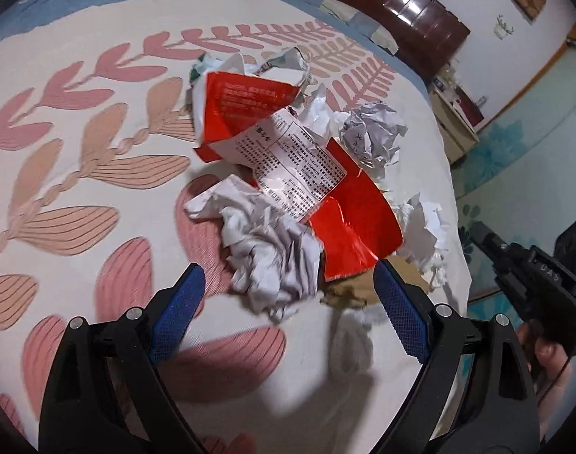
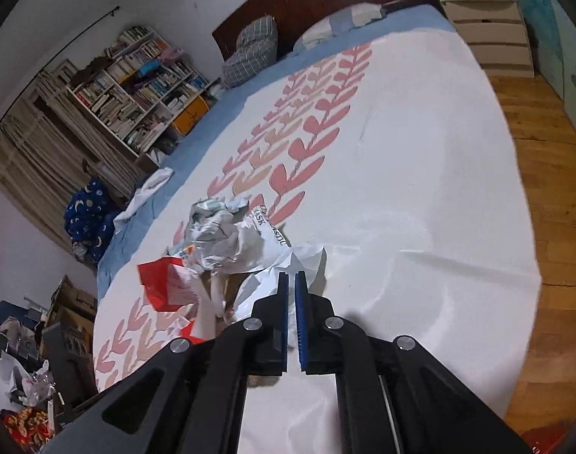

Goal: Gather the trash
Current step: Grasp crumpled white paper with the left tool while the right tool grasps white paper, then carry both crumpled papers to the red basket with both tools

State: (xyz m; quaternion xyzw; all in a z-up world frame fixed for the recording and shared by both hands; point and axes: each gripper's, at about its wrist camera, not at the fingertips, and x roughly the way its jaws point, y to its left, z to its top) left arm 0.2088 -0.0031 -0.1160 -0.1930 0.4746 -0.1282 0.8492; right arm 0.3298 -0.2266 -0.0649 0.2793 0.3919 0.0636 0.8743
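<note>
Left wrist view: we see the left tool (image 1: pixel 290 295) with its blue pads spread wide, empty, poised over a pile of trash (image 1: pixel 288 174) at frame centre on the bed's leaf-patterned cover (image 1: pixel 98 151). The pile holds a red wrapper (image 1: pixel 348 219), crumpled white paper (image 1: pixel 273 249) and a paper ball (image 1: pixel 371 136). At lower right a hand (image 1: pixel 549 355) grips the other device.

Right wrist view: we see the right tool (image 2: pixel 291 283) closed to a narrow slit, its tips at the edge of a white sheet (image 2: pixel 303 261); whether it pinches the sheet we cannot tell. Only here do a bookshelf (image 2: pixel 144 83) at upper left and wooden floor (image 2: pixel 545 174) at right appear.
</note>
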